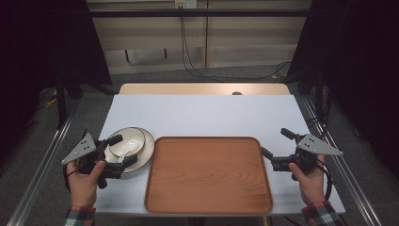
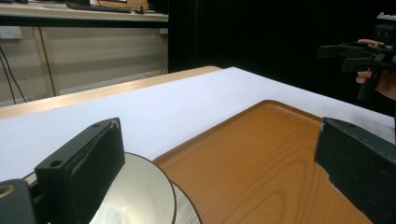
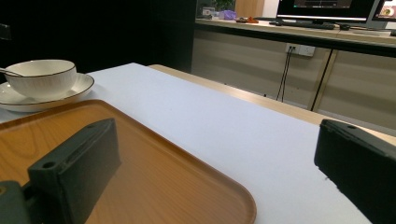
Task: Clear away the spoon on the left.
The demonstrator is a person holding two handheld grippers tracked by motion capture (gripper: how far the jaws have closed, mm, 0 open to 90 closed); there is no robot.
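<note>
A white bowl with a dark rim sits on a matching plate at the table's left, with a spoon lying in it. My left gripper hovers over the bowl's near side with its jaws wide apart and nothing pinched. In the left gripper view, the left jaw hangs above the bowl and the right jaw above the wooden tray. The tray lies bare in the middle. My right gripper stands open just off the tray's right edge, empty.
A white cover lies over the table, with a wood strip along the far edge. In the right gripper view, the bowl and plate stand beyond the tray. Dark curtains flank both sides.
</note>
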